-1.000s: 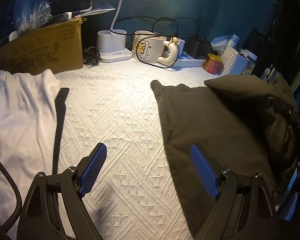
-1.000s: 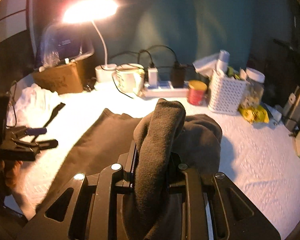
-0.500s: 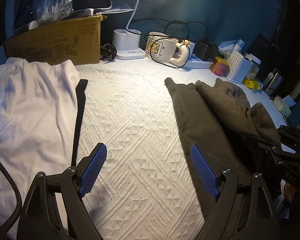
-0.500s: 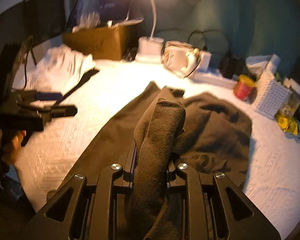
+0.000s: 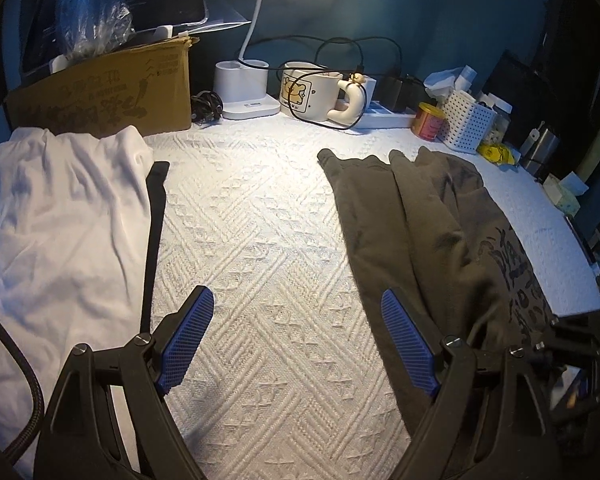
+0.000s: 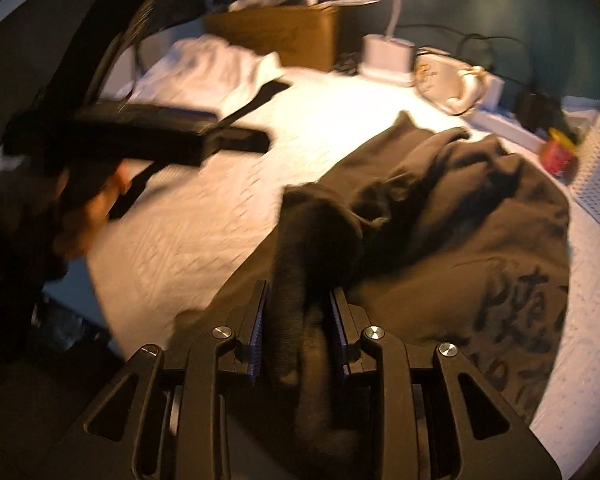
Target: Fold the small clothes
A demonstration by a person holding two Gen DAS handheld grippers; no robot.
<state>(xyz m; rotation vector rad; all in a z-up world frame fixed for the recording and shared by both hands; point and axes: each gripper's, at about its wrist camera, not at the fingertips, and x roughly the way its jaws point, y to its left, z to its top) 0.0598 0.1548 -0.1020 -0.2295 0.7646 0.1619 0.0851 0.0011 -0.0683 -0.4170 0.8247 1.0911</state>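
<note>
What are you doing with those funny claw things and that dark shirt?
A person is folding clothes with a gripper in each hand. The right gripper has its jaws shut on a bunch of the dark shirt, which lies rumpled on the white bedspread. The left gripper hangs open over the bedspread, holding nothing. A white garment waits off to the left.
</note>
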